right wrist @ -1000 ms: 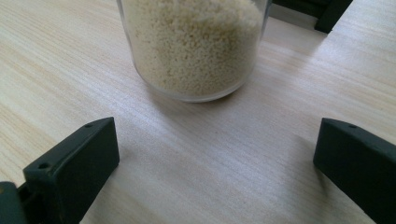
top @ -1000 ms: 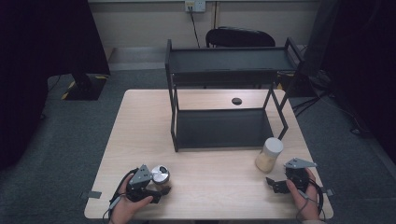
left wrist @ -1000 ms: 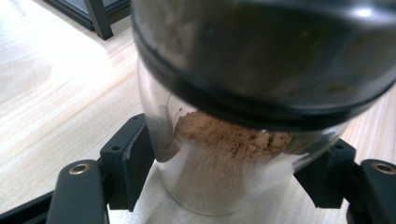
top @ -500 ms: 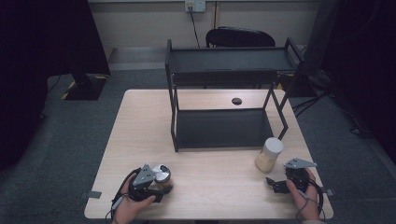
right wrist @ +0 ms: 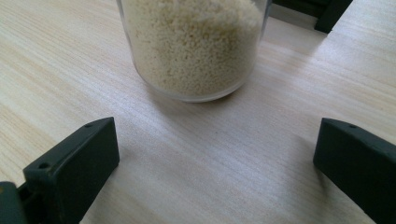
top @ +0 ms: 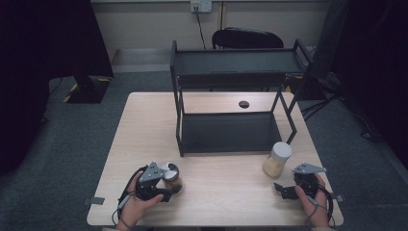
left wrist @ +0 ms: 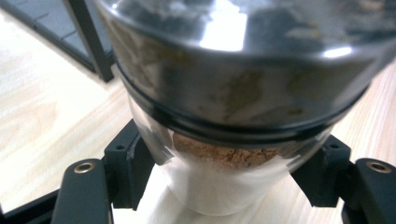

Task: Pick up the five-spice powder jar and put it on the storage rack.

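My wood table (top: 144, 125) in the middle, black rack (top: 231, 96) at the top, white-lid jar (top: 276, 160) lower right just ahead of my right gripper (top: 288, 191) with jaws wide apart, silver-lid jar (top: 171, 177) lower left, squeezed tight in my left gripper (top: 163, 190).

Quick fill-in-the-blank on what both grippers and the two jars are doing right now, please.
1. The left gripper is shut on the jar with the ____ lid.
2. The right gripper has its jaws ____, short of the pale-grain jar.
3. Both jars stand on the table in front of the black ____.

Missing words: metal; open; shelf
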A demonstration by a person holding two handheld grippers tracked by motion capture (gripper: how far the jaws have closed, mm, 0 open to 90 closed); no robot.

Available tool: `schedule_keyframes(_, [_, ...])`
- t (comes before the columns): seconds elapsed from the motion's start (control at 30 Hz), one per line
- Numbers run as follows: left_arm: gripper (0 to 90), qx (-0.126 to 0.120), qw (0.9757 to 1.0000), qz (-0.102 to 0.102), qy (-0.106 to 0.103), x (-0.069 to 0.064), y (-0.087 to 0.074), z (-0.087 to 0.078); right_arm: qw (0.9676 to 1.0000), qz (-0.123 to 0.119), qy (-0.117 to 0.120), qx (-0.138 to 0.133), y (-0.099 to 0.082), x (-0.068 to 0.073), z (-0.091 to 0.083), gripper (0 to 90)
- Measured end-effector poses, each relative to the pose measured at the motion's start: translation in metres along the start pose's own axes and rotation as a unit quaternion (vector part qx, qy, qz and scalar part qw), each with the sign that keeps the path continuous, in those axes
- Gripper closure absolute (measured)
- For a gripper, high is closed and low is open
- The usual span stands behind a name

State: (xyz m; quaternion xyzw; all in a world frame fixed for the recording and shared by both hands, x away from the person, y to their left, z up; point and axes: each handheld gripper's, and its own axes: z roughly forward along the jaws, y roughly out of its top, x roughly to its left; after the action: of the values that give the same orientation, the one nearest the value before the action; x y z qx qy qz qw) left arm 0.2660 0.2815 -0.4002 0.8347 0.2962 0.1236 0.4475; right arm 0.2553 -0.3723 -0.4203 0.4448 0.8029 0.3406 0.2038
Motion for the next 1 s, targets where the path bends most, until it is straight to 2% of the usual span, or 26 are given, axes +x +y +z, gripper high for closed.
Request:
schedule_keyframes(0.33, [30.1,-0.004,0.9999,-0.003,-0.01,0.003,0.018,0.014,1.0,0.0,-0.001,-0.001,0.0,0.0,0.0,0.0])
schedule_keyframes(0.47, [30.1,0.005,0.9999,0.003,-0.012,0.002,0.03,0.021,1.0,0.0,-0.001,-0.001,0.0,0.0,0.0,0.0])
schedule_keyframes(0.63, [30.1,0.004,0.9999,0.007,-0.014,0.001,0.041,0.028,1.0,0.001,-0.001,0.0,0.0,0.001,0.0,0.0])
schedule_keyframes(0.67, [30.1,0.006,0.9998,0.013,-0.015,0.0,0.048,0.03,1.0,0.001,-0.001,0.0,0.0,0.001,0.0,0.0])
schedule_keyframes(1.0, [30.1,0.004,0.9995,0.02,-0.023,0.0,0.073,0.036,1.0,0.001,-0.002,0.0,0.0,0.001,0.0,0.0])
